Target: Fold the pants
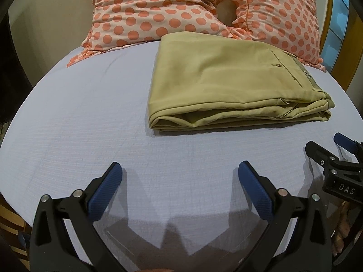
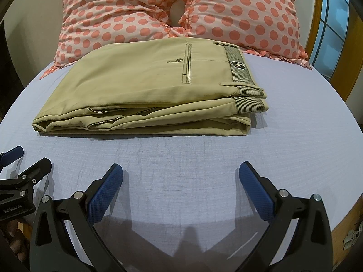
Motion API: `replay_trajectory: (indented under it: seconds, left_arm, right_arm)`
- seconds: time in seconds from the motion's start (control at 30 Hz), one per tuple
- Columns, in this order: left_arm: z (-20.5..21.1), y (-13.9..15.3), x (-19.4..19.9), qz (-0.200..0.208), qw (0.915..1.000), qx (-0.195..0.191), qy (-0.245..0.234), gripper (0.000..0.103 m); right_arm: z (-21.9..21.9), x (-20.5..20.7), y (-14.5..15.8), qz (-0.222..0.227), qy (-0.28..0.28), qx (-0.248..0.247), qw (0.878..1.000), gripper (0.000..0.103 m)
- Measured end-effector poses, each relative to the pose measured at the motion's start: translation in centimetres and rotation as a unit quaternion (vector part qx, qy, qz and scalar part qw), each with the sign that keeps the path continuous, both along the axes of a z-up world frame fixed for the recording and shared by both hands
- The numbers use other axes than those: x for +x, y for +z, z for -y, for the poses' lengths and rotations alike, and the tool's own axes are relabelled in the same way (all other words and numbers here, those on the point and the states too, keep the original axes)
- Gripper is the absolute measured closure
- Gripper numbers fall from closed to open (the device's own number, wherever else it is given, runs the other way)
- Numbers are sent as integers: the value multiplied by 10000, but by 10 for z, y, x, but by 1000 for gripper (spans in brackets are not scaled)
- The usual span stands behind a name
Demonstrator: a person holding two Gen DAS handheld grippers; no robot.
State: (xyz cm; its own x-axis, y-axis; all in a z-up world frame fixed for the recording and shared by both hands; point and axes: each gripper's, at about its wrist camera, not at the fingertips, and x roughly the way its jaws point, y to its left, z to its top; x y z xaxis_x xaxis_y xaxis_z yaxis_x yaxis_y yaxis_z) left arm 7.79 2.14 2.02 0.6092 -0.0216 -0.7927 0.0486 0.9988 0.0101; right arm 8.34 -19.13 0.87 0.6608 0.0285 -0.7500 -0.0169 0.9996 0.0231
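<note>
While your left gripper and right gripper hover with jaws apart and empty over the bed, the folded pants lie at 12 o'clock against the polka-dot pillows. "DAS" marks the right gripper at your left view's 3 o'clock; "GenRobot.AI" marks the left at your right view's 9 o'clock.

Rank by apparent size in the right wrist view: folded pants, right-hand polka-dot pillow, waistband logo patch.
1-2. Folded pants and right-hand polka-dot pillow: similar area, and the pants lie nearer the camera, so no ranking.
3. Waistband logo patch, smallest.
</note>
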Motion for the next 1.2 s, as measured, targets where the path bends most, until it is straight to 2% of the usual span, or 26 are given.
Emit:
replay_trajectory:
  seconds: [1.2]
  left_arm:
    - [0,0,1,-89,10000,6,9,2]
  right_arm:
    - [1,0,0,-4,14,1,10000,1]
